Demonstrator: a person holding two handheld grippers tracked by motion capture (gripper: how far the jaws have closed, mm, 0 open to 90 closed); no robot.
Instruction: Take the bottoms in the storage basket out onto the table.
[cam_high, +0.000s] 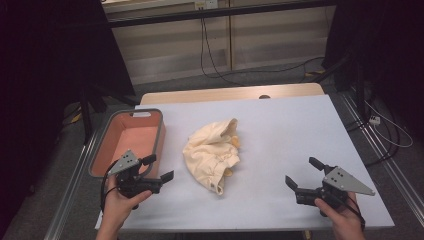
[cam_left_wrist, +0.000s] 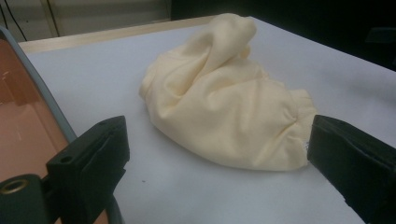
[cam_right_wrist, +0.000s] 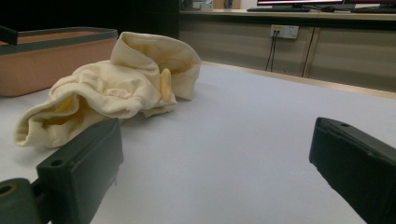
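Jaws of the left gripper (cam_high: 157, 168) stand spread wide and hold nothing; it sits in a hand at the near left of the table, just beside the near end of the salmon-pink plastic basket with a grey rim (cam_high: 162, 131). The right gripper (cam_high: 303, 172), likewise gaping and empty, rests at the near right. Between them, apart from both, lies the crumpled cream-yellow cloth garment (cam_high: 212, 152) on the pale grey table sheet (cam_high: 280, 130), right of the basket.
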